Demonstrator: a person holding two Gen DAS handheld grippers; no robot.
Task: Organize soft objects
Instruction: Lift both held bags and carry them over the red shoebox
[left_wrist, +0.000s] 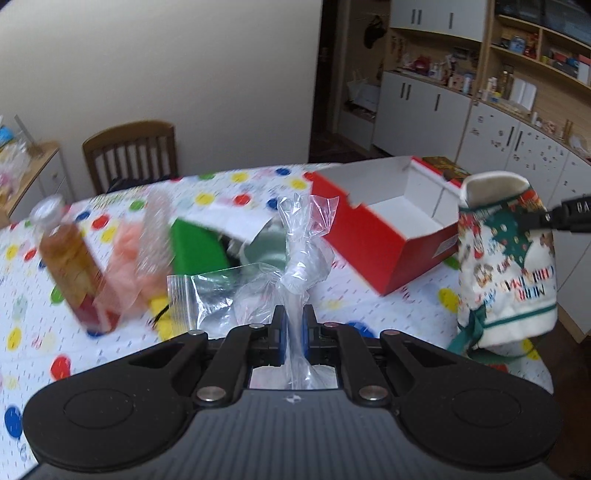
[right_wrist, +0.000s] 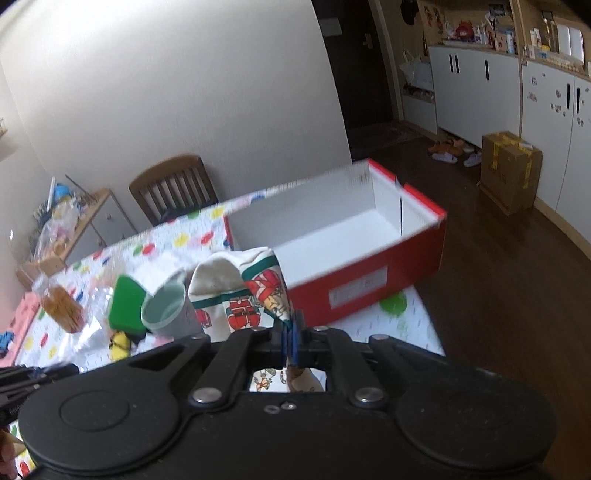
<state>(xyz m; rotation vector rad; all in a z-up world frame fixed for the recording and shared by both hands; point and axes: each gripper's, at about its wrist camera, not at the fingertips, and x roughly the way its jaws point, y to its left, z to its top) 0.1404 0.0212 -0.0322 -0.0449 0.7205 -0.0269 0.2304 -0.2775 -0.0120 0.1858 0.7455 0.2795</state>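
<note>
On the left we are pinching a clear plastic bag (left_wrist: 295, 258) in the left hand-held gripper (left_wrist: 293, 325), holding it up over the desk (left_wrist: 37, 332) with its spotted cloth. Behind it a bottle (left_wrist: 70, 262), a green pad (left_wrist: 195, 243) and a grey cup (right_wrist: 166, 310) are sitting. Further right, the red box (right_wrist: 369, 280) is lying open. Our right hand-held gripper (right_wrist: 291, 341) is gripping a Christmas sock (right_wrist: 251, 295), which is hanging just beside that box.

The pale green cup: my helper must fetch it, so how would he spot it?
On the dotted tablecloth, look left of the red shoebox. The pale green plastic cup sits between the bright green block and the held Christmas-print cloth, the only round open-mouthed thing there.
</note>
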